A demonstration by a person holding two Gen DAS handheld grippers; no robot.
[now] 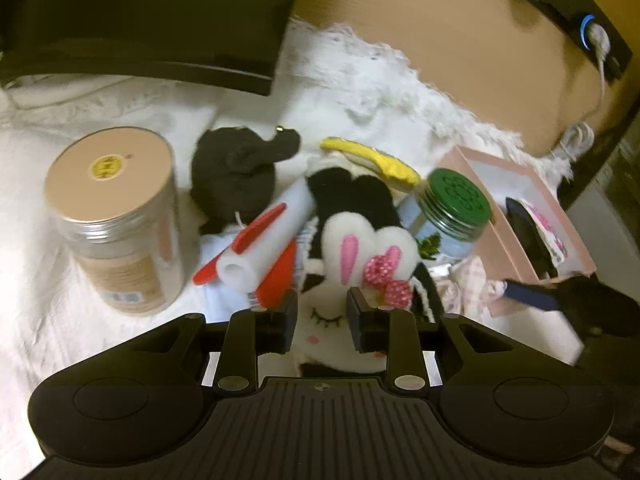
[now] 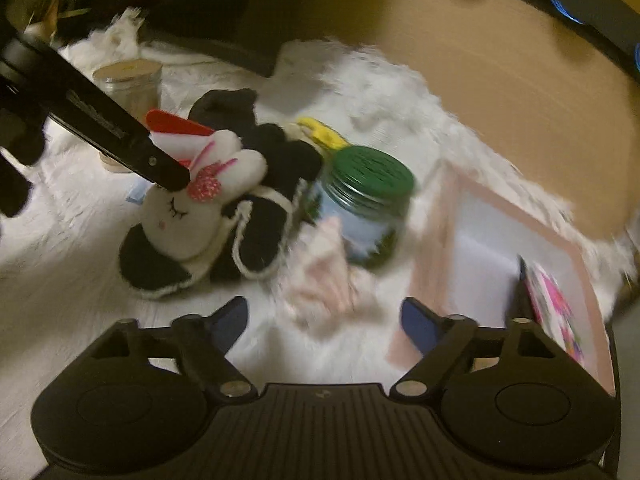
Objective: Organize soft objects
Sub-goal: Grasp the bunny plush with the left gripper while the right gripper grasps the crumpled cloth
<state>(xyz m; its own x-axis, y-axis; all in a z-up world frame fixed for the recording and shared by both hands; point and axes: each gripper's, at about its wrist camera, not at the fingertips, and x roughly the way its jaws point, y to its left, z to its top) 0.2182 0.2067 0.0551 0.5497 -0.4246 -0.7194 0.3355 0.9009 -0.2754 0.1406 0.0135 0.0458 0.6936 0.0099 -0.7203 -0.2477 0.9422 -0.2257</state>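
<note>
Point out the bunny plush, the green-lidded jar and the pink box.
bunny plush (image 2: 180,220), right wrist view, on its white face.
green-lidded jar (image 2: 374,170), right wrist view, on the green lid.
pink box (image 1: 486,178), left wrist view, on its bare white inner floor.

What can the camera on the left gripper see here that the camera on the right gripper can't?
Only the left view shows the white tube with red fins in full and a plug in a blue-lit socket. Only the right view shows the whole bunny face and the pink checked cloth between the right gripper's open blue fingers. Both show the bunny's ears, the green-lidded jar, the tan-lidded jar, the pink box and the left gripper at the bunny.
</note>
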